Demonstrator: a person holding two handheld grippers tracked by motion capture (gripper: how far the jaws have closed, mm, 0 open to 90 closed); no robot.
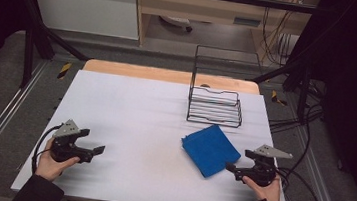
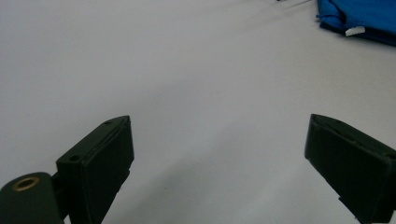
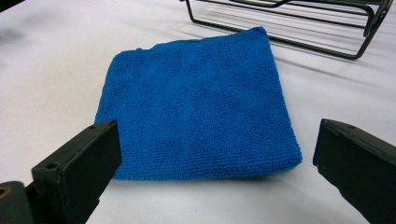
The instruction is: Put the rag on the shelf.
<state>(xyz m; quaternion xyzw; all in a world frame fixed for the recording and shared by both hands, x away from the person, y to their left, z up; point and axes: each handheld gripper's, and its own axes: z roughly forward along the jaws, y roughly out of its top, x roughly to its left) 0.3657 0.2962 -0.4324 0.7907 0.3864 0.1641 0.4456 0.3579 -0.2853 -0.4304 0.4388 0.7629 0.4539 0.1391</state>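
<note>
**One folded blue cloth between two open grippers**

On the white table there is one blue cloth, one black wire rack and two hand-held grippers, one in each hand of the person.

The cloth is folded into a thick, nearly square pad. Its surface is a fine, fuzzy weave of strong blue colour, and in the left gripper view a small white tag shows at its edge.

The cloth lies flat on the right half of the table, just in front of the rack and not touching it. It is turned like a diamond, one corner towards the rack, and its slightly longer side runs from the left-far to the right-near side.

The left gripper rests well apart from the cloth, jaws spread wide with nothing between them. The right gripper is just beside the cloth's near corner, jaws also wide apart and holding nothing.
</note>
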